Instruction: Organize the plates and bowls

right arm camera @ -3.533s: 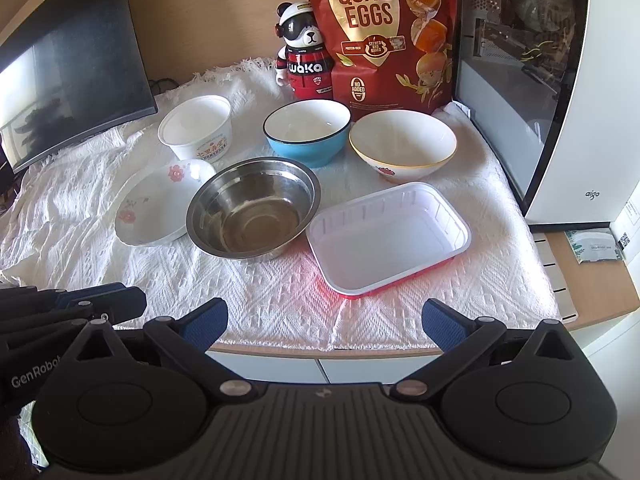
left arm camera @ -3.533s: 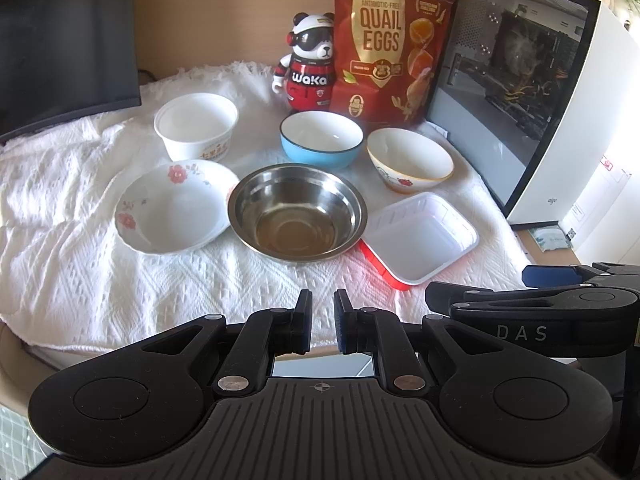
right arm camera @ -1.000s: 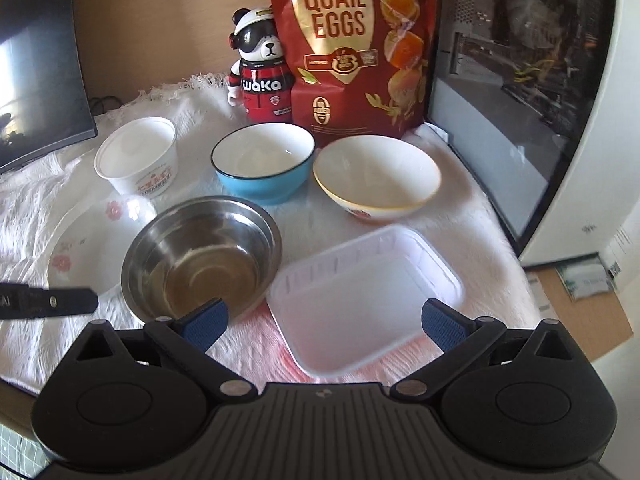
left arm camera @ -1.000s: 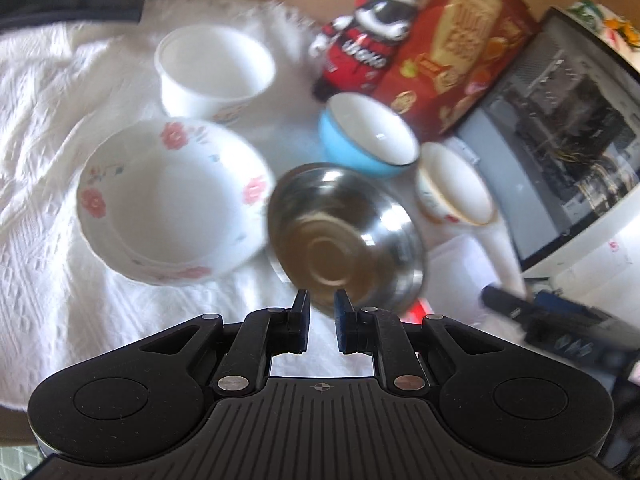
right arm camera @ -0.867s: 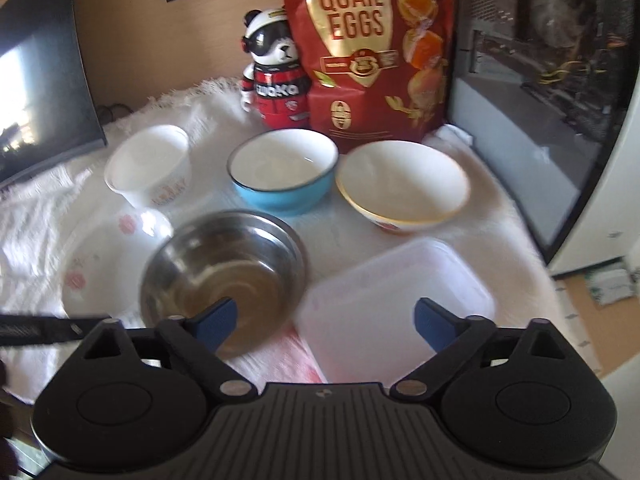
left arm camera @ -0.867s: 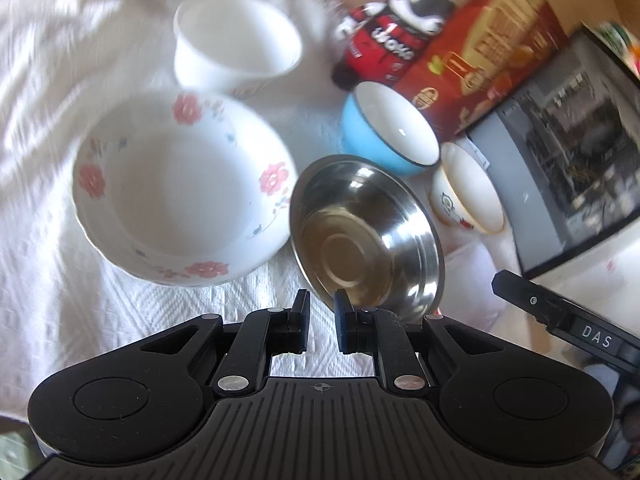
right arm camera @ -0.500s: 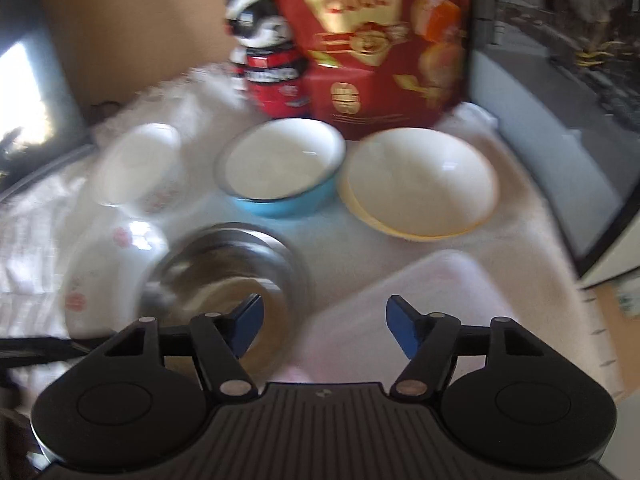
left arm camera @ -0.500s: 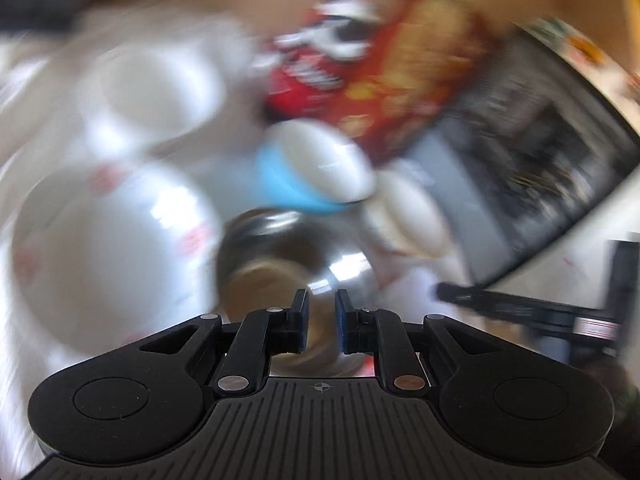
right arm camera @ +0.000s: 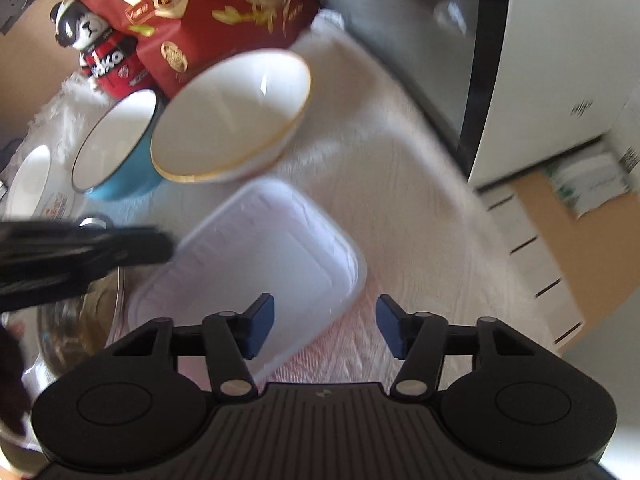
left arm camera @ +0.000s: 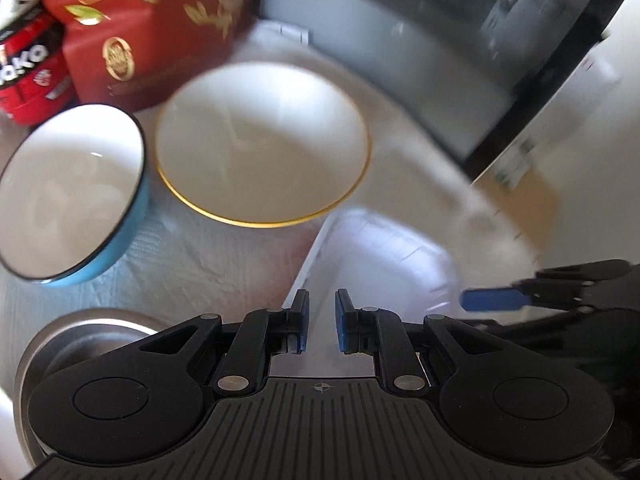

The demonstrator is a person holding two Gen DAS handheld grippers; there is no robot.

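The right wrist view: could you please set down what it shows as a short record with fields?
surface: white cloth
tray: white tray, lying flat just ahead of the right gripper
right gripper: jaws apart and just been closing, tray corner between them, pads not pressing on it
left gripper: shut, reaching in from the left over the tray's edge
bowls: gold-rimmed bowl beyond the tray, blue bowl left of it, steel bowl at lower left
backdrop: red bag, panda figure

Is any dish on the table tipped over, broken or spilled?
Nothing stands out. The gold-rimmed bowl, blue bowl, steel bowl and white tray all sit upright and empty on the white cloth.
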